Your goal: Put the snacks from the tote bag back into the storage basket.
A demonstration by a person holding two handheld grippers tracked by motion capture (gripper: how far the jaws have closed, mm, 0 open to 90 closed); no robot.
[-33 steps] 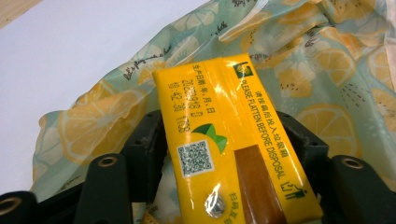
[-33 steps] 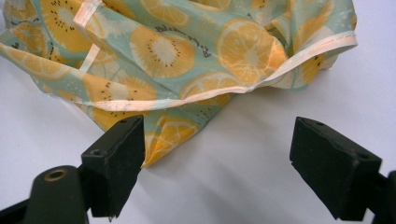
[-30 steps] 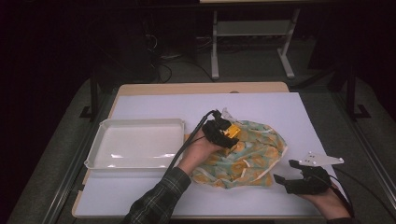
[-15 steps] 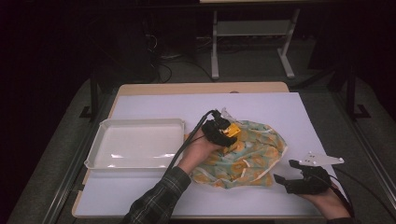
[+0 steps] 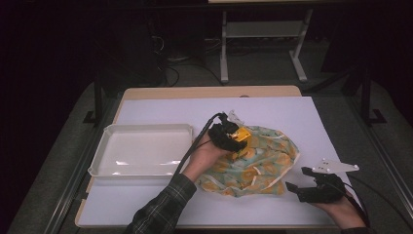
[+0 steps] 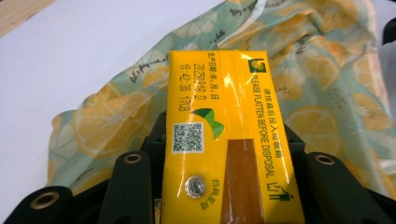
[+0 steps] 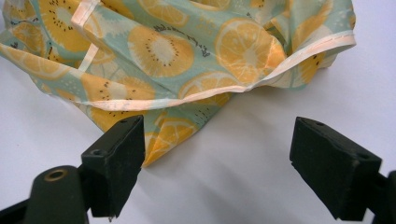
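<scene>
A yellow drink carton point(image 6: 229, 135) with printed text and a QR code is clamped between the jaws of my left gripper point(image 5: 233, 137), held over a crumpled fruit-print cloth bag point(image 5: 253, 163) lying on the white table cover. The same carton point(image 5: 240, 134) shows as a small yellow block in the high view. My right gripper point(image 5: 306, 184) rests low at the bag's right edge, jaws wide apart with nothing between them. In the right gripper view the bag's pale hem point(image 7: 224, 91) lies just beyond the fingertips.
A shallow white tray point(image 5: 141, 151) sits left of the bag. White sheet point(image 5: 292, 117) covers the tabletop, with a wooden edge at the back. Beyond the table stands a metal frame point(image 5: 263, 29) on a dark floor.
The left gripper with the carton has crept slightly toward the bag's upper edge. The right gripper has stayed where it was.
</scene>
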